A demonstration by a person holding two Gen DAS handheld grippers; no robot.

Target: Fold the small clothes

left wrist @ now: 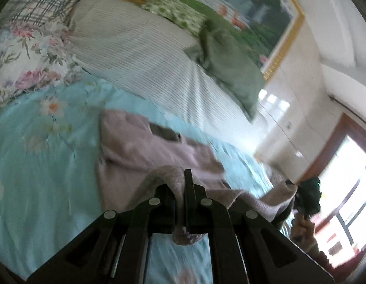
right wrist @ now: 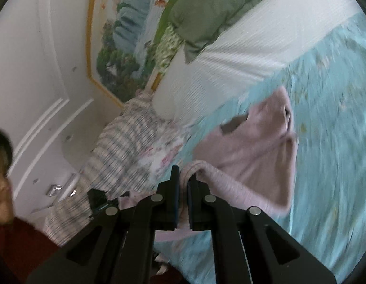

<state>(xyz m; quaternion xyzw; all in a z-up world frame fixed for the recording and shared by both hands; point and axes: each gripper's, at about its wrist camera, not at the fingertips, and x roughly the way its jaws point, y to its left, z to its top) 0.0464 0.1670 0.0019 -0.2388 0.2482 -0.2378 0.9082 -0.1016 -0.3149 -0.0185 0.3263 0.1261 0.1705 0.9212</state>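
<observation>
Bed [left wrist: 36, 142] under blue floral sheet, pink garment [left wrist: 140, 146], green pillow [left wrist: 230, 64].

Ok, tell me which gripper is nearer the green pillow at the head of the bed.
Hard to call. The left gripper and the right gripper are each shut on the pink garment, low over the blue sheet. The green pillow lies far beyond both, across the striped white cover.

You have no text, label, brand, number or sign to read in either view. Motion blur smears both pictures, and the printed bedding, the framed landscape painting on the far wall and the black gripper frames show only patterns and bare surfaces, no lettering you could make out.
</observation>
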